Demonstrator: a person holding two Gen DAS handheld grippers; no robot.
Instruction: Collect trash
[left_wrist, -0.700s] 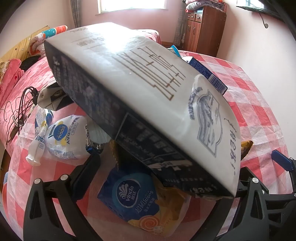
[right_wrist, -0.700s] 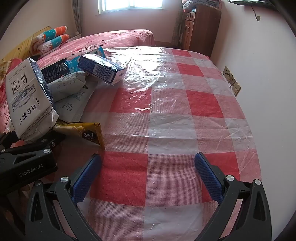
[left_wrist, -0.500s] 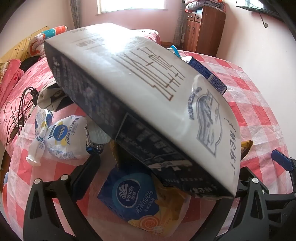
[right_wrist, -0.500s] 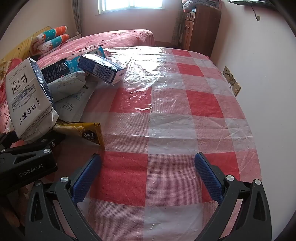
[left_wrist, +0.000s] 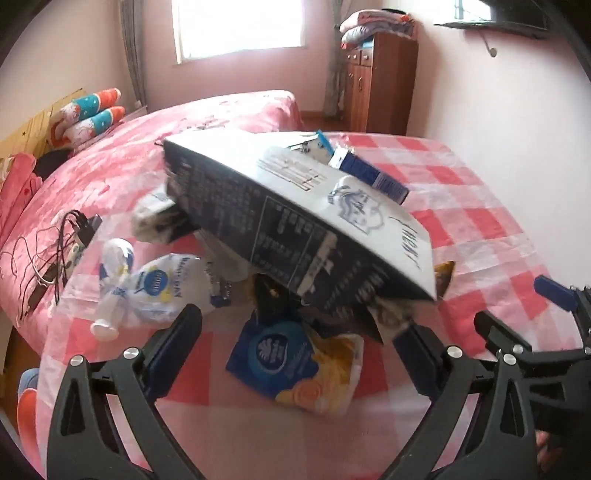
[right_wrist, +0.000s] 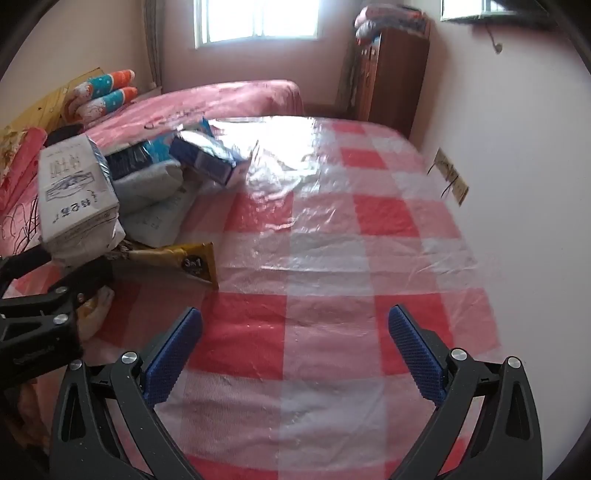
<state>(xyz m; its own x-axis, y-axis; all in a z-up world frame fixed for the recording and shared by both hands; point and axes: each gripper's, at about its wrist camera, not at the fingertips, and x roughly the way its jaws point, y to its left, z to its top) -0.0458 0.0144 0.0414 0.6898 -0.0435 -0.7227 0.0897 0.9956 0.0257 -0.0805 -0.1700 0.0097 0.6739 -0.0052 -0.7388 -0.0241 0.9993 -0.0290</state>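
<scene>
Checked counter (right_wrist: 369, 221) carried a "3in1" sachet (right_wrist: 184, 260); I saw both claws, left (left_wrist: 295, 339) and right (right_wrist: 295, 343), wide open, gripping nothing.

A carton (left_wrist: 295, 206) lies tilted atop a wrapper heap (left_wrist: 295, 354) on the table's (right_wrist: 369, 258) left side.

I see a shiny, crinkly red-and-white checked plastic table cover (right_wrist: 332, 258). The big white-and-dark carton (left_wrist: 295, 221) on the left looks like smooth matt cardboard. Near it, the gold sachet (right_wrist: 184, 258) is glossy. The blue gripper pads (right_wrist: 417, 350) look rough and bumpy. The far brown cupboard (left_wrist: 380, 85) is wood.
</scene>
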